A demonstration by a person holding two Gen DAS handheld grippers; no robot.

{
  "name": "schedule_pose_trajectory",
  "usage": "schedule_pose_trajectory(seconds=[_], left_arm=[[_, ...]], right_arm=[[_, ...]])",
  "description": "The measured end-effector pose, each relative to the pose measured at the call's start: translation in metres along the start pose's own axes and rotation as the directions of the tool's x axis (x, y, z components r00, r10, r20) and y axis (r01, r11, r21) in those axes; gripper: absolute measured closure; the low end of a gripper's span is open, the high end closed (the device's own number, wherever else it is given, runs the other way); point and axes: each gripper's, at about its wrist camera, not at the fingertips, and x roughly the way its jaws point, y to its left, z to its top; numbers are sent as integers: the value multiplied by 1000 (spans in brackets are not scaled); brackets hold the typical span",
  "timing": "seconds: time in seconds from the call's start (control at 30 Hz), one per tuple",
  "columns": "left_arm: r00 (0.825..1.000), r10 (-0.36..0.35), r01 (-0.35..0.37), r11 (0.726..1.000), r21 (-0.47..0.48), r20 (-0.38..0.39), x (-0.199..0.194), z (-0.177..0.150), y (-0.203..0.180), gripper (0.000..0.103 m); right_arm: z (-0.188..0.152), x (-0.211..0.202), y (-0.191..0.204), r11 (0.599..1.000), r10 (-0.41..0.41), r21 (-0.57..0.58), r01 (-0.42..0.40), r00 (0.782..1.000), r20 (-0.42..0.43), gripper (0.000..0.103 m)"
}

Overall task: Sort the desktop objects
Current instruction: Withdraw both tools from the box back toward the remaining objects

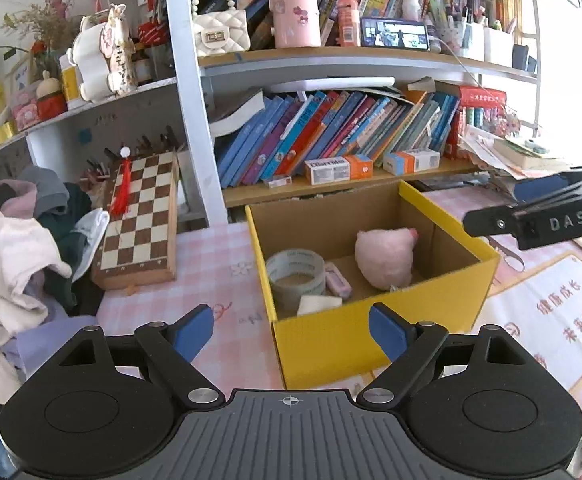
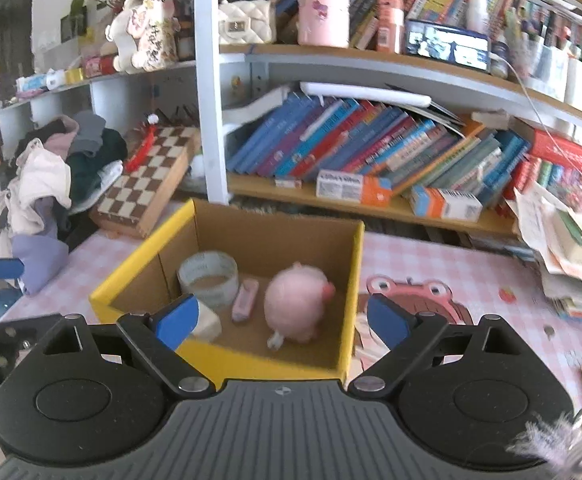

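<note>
Both black plastic two-finger grippers, left gripper (image 1: 291,330) and right gripper (image 2: 281,318), are showing blue rectangular pads (image 1: 193,330), silver screws (image 1: 202,395) and ribbed grey bases (image 1: 291,432).

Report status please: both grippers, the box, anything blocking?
Left gripper open, empty. Right gripper open, empty. Yellow box holds tape roll, pink plush, pink case, white block. Nothing blocking the box.

I note a chessboard (image 1: 139,220) leaning beside heaped clothes (image 1: 23,256); slanted books (image 1: 331,132) on my shelf, a white quilted handbag (image 1: 221,32) above.
</note>
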Motion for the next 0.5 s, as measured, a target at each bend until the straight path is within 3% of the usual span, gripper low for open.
schedule_pose_trajectory(seconds=[0.5], left_arm=[[997, 26, -27, 1000, -16, -66, -23, -50, 3, 14]], right_arm=[[-68, -27, 20, 993, -117, -13, 117, 991, -64, 4]])
